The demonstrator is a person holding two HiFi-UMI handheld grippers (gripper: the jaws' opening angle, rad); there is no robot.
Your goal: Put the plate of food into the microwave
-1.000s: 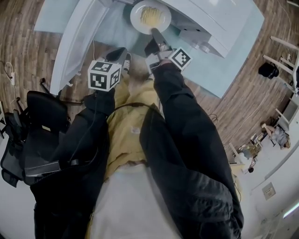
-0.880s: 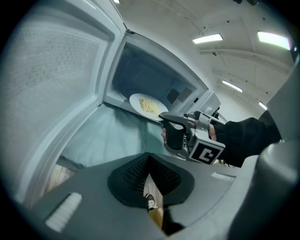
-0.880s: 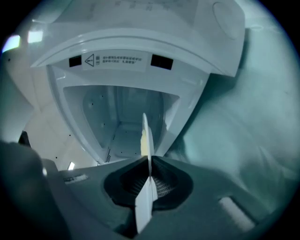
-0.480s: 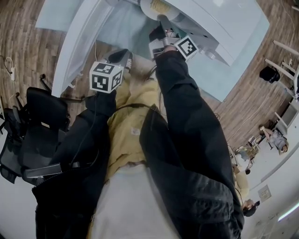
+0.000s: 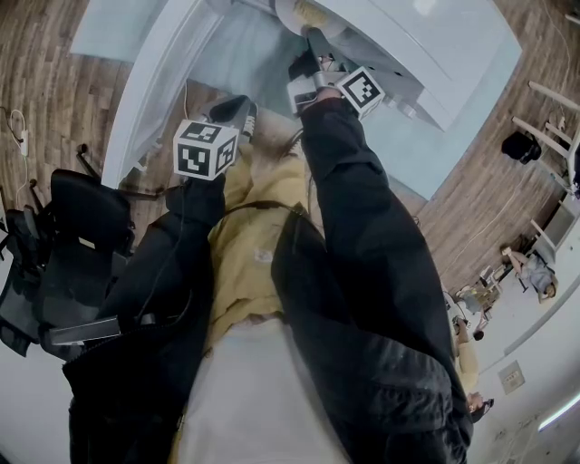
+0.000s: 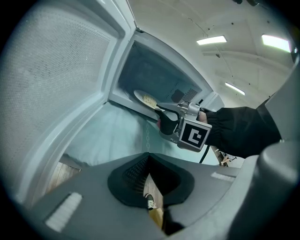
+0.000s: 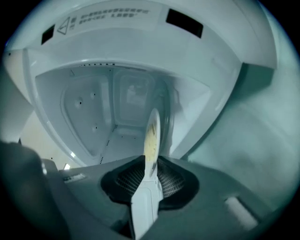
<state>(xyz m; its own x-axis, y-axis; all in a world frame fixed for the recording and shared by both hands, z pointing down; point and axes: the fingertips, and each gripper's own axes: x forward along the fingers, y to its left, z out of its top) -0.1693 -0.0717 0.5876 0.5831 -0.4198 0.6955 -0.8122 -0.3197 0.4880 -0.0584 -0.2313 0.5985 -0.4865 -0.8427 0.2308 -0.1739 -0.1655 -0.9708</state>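
The white plate of yellow food lies on the sill of the white microwave, half inside the cavity. In the right gripper view the plate shows edge-on in front of the cavity. My right gripper has just been opening; the plate's rim stands between its pads with a gap on each side. From the left gripper view, the right gripper reaches to the plate. My left gripper hangs lower, near the open door, jaws slightly apart, nothing between them.
The microwave stands on a pale blue table over a wood floor. A black office chair is at the left. Its open door fills the left of the left gripper view. People sit far off at the right.
The right gripper carried the plate forward from over the table to the microwave's opening, mostly in the first half second. The left gripper has stayed put.
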